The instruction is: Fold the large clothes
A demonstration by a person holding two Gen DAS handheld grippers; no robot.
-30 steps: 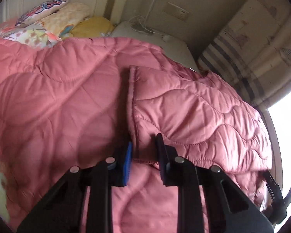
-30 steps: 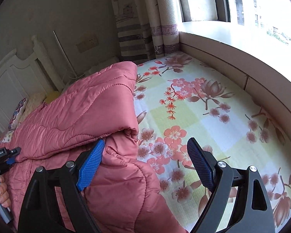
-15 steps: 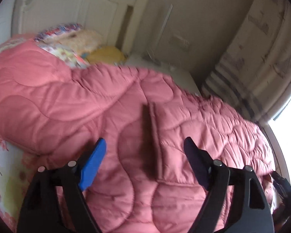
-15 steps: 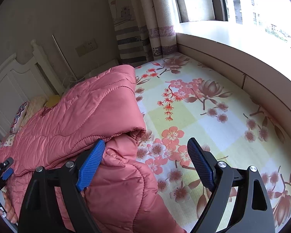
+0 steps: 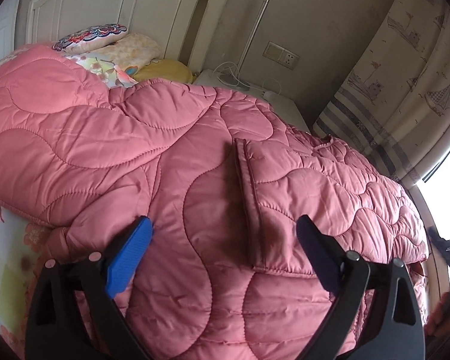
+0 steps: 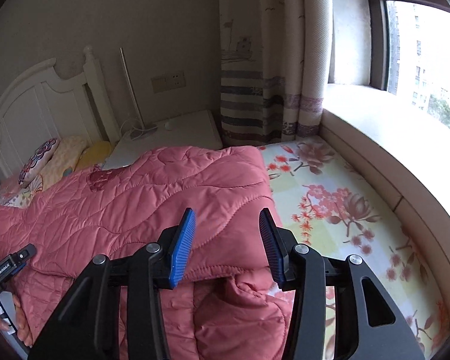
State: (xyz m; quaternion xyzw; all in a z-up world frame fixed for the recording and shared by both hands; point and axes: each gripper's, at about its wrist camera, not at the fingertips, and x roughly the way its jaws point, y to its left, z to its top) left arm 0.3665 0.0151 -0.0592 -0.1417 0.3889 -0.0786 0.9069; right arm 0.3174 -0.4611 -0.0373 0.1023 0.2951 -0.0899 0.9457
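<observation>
A large pink quilted garment [image 5: 195, 156] lies in folded layers on the bed. My left gripper [image 5: 223, 222] hovers over it with its jaws still opening wide. A folded corner [image 5: 264, 210] lies below the gap, and the pads touch nothing. In the right wrist view the same garment [image 6: 135, 204] lies over the left part of the bed. My right gripper [image 6: 226, 211] stands above the garment's near folded edge [image 6: 222, 270] with its jaws closing. That edge runs between the fingers, and the pads do not press on it. The left gripper [image 6: 12, 264] shows at the lower left.
Pillows [image 5: 105, 39] lie against a white headboard [image 5: 120, 0]. A white bedside table [image 6: 171, 138] with cables stands by a striped curtain [image 6: 255, 75]. The floral bedsheet [image 6: 330, 204] shows to the right, bounded by a window ledge [image 6: 390, 138]. A hand [image 6: 21, 324] holds the left gripper.
The left gripper let go of the folded edge, opened wide and drew back. The right gripper rose, and its jaws narrowed over the garment's near edge.
</observation>
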